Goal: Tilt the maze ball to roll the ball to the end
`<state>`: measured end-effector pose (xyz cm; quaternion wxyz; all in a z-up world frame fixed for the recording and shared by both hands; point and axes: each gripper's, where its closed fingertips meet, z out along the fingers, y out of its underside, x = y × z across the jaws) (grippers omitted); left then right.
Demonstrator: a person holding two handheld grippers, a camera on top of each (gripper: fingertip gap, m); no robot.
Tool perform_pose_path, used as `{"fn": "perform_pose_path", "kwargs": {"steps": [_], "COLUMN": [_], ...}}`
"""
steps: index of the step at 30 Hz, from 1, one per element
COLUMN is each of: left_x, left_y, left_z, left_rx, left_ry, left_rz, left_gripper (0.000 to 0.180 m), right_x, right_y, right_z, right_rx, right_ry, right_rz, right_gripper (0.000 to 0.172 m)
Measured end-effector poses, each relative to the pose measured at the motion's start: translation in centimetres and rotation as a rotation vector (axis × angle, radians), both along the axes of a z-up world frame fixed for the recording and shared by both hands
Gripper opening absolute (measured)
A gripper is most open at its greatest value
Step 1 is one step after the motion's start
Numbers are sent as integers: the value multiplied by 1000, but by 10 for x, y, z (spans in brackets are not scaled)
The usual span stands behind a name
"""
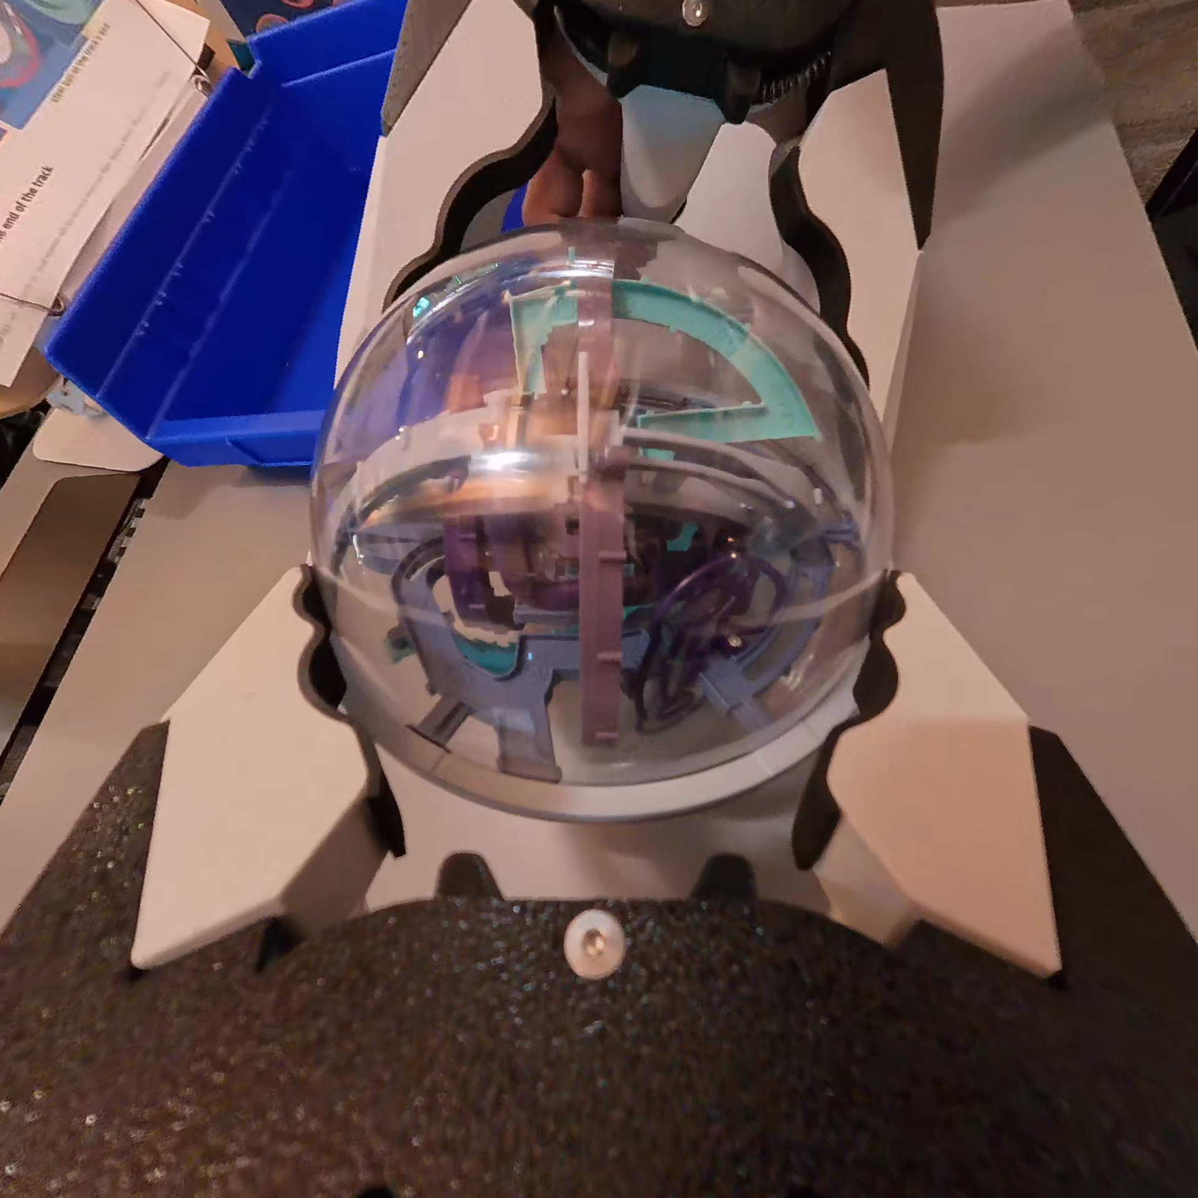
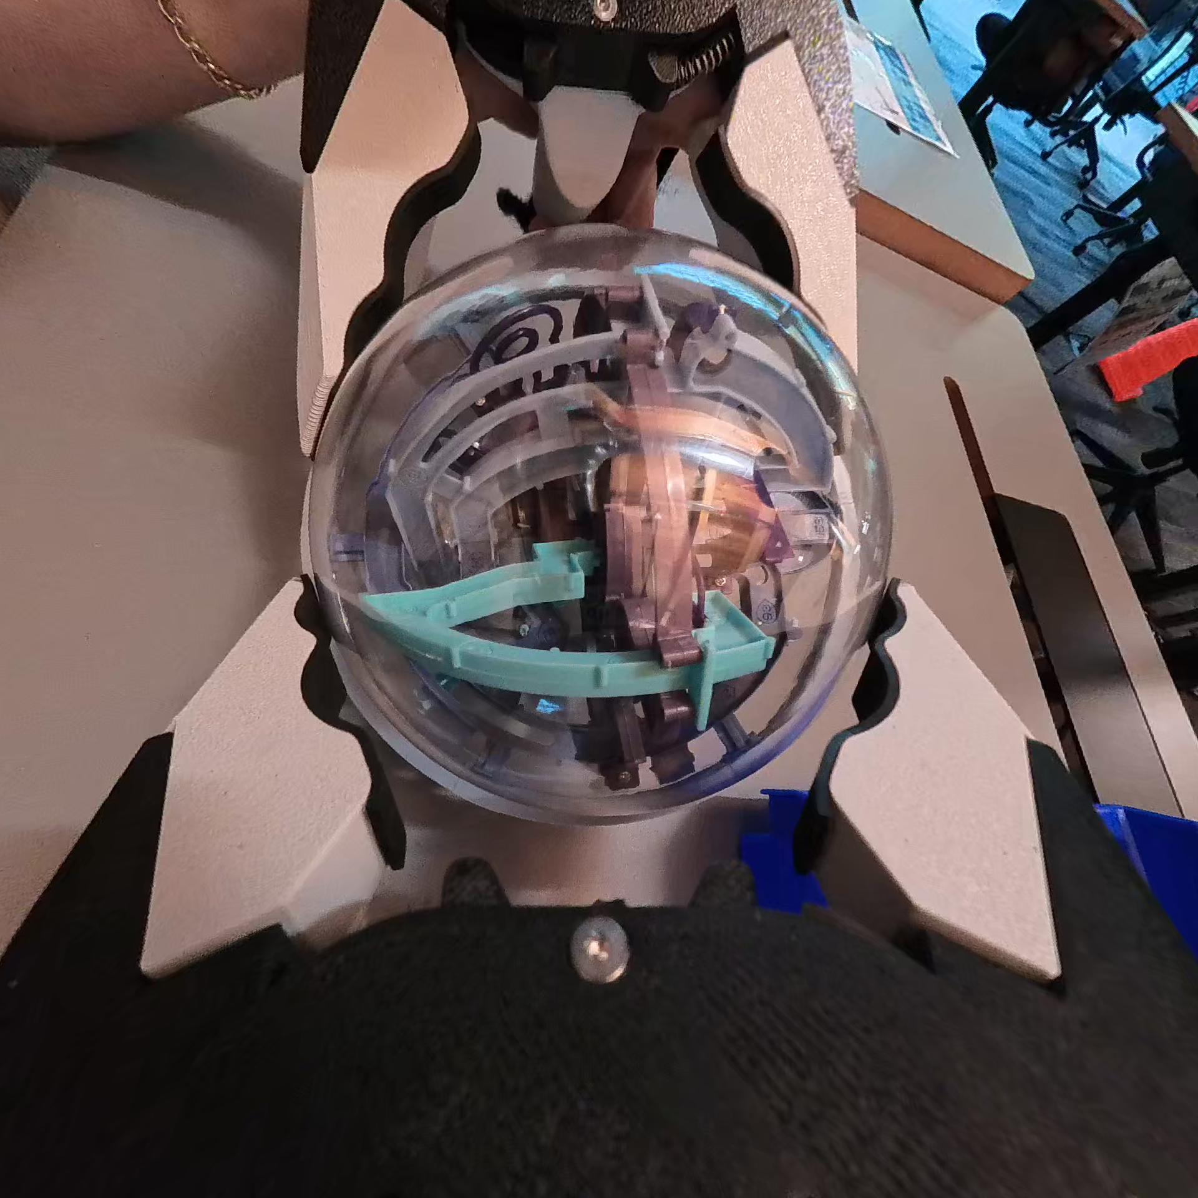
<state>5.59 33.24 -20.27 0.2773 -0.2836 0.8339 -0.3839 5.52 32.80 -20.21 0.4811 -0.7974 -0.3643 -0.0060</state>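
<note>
Left gripper (image 1: 599, 638): we see its wavy black fingers (image 1: 317, 648) pressed on both sides of the maze ball (image 1: 599, 518).
Right gripper (image 2: 596, 655): it clamps the same sphere from the opposite side.
Maze ball: held between both tools above the white table (image 1: 1011, 389); teal, purple and grey tracks inside.
Blue bin (image 1: 214, 272): on the table beyond, left.
Papers (image 1: 78, 162): past the bin.

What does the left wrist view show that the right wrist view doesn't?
Left only: printed sheets beside the blue bin, whose inside shows. Right only: a forearm with a bracelet, office chairs, a red object; just a corner of the bin. Both: the maze ball, clamped by the left gripper and right gripper from opposite sides, over the white table.
</note>
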Motion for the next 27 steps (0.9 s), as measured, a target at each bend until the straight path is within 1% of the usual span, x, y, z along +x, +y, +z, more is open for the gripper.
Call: {"fn": "perform_pose_path", "kwargs": {"steps": [4, 8, 13, 17, 20, 24, 27], "left_x": [3, 8, 6, 6, 7, 5, 5], "left_y": [-7, -20, -30, -24, -23, -18, -20], "left_z": [4, 13, 18, 30, 24, 17, 12], "left_rx": [-29, -104, -55, -111, -188, -279, -327], "left_ry": [-55, -215, -330, -429, -374, -338, -295], "left_rz": [19, 83, 132, 192, 239, 313, 330], "left_gripper": [157, 157, 157, 157, 157, 157, 155], "right_x": [3, 8, 9, 16, 14, 14, 14], "right_y": [-5, -15, -21, -19, -18, -18, -19], "right_z": [-1, -6, -8, -15, -15, -15, -15], "right_rx": [24, 33, 48, 14, 48, 67, 80], "right_ry": [-3, -33, -111, -57, -61, -62, -56], "right_rz": [12, 19, 45, -24, -10, -22, -31], "right_gripper": [157, 158, 158, 158, 158, 158, 158]}}
